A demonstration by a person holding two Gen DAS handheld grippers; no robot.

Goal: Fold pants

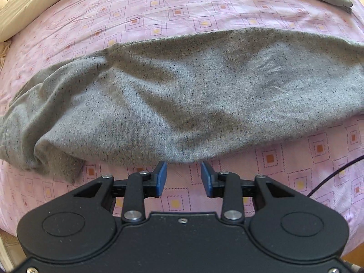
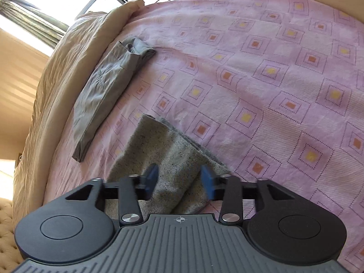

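The grey speckled pants (image 1: 182,95) lie flat across the pink patterned bedsheet (image 1: 159,6), stretched from side to side in the left wrist view; both ends run past the frame edges, so neither waistband nor cuffs can be made out there. The left gripper (image 1: 183,177) hangs just short of the pants' near edge, its jaws spread with only sheet between the blue pads. In the right wrist view, one end of the pants (image 2: 163,159) shows, layered at its edge, the rest hidden under the right gripper (image 2: 179,179). Its jaws stand apart over the cloth, pads clear of it. A folded grey-green garment (image 2: 107,88) lies apart near a beige quilt (image 2: 56,79). A black cable (image 1: 336,173) is cut off at the right.
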